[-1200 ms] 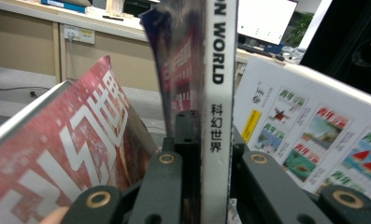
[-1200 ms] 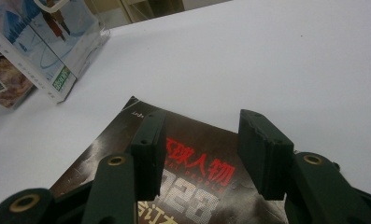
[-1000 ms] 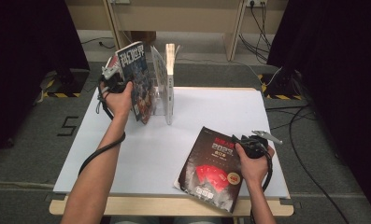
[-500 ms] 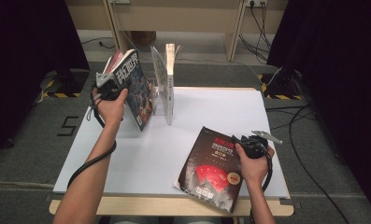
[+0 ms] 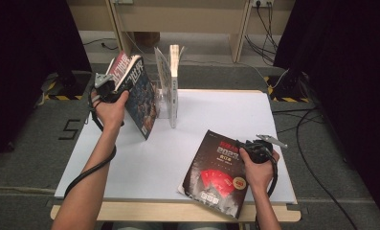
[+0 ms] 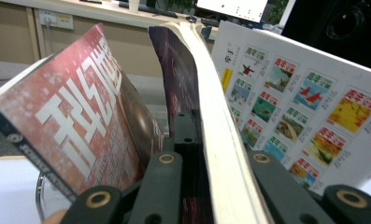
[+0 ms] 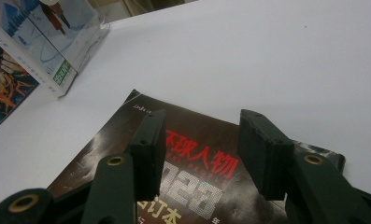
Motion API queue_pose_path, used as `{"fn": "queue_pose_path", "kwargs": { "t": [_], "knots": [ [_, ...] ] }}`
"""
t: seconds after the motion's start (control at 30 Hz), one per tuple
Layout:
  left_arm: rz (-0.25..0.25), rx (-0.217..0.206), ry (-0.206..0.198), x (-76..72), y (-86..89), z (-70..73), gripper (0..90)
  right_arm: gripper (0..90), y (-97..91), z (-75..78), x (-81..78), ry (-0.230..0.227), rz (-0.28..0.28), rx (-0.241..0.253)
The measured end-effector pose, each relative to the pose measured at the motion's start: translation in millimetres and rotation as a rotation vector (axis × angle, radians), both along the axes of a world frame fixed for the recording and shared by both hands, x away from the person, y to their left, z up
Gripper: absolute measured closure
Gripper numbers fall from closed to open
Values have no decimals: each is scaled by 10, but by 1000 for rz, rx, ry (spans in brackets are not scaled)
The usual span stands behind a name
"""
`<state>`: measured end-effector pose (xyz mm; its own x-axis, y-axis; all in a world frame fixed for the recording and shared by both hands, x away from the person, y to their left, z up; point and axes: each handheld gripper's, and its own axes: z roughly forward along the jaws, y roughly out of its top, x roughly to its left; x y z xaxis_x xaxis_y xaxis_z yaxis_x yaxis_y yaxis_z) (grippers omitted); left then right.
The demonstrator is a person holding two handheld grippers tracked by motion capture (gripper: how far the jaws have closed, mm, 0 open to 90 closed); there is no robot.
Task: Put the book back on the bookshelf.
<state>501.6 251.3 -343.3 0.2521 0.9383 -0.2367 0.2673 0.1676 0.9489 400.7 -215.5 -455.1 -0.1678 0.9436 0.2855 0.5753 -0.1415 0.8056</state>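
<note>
My left gripper (image 5: pixel 112 85) is raised over the table's left rear, shut on a thick dark-covered magazine (image 5: pixel 140 98) that tilts with its lower edge toward the rack. In the left gripper view my left gripper (image 6: pixel 211 154) has just been closing, with that magazine's page edge (image 6: pixel 211 107) between the jaws. A red magazine (image 6: pixel 80 121) leans outside the left jaw; what holds it I cannot tell. My right gripper (image 5: pixel 249 146) hovers open over a dark magazine with red print (image 5: pixel 216 175) lying flat at the front right. Its title (image 7: pixel 197 163) lies below my right gripper (image 7: pixel 202 135).
A clear rack (image 5: pixel 162 98) stands at the rear middle of the white table (image 5: pixel 216 112), with a white-backed magazine (image 5: pixel 174 72) upright in it. That magazine's stamp-printed back (image 6: pixel 304 102) is close on the left gripper's right. The flat magazine overhangs the front edge.
My left hand has carried its magazines left and a little up, away from the rack, and the dark magazine tilts more. The right hand has kept still.
</note>
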Motion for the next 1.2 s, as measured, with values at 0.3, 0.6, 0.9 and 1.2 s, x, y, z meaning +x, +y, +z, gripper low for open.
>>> {"fn": "queue_pose_path", "kwargs": {
  "t": [0.3, 0.6, 0.9, 1.2],
  "knots": [
    [-49, -16, 74, -68, 97, 96, 769, 527, -6, -8, -3, 15, -3, 4],
    [-67, 33, 162, -19, 173, 203, 819, 520, 7, -33, 6, 33, 5, -2],
    [-61, -6, 140, -4, 167, 202, 825, 522, -10, -23, 3, 28, -1, 7],
    [-38, -33, 35, 83, 100, 450, 826, 523, -38, -29, 10, 19, -6, 2]
  ]
}}
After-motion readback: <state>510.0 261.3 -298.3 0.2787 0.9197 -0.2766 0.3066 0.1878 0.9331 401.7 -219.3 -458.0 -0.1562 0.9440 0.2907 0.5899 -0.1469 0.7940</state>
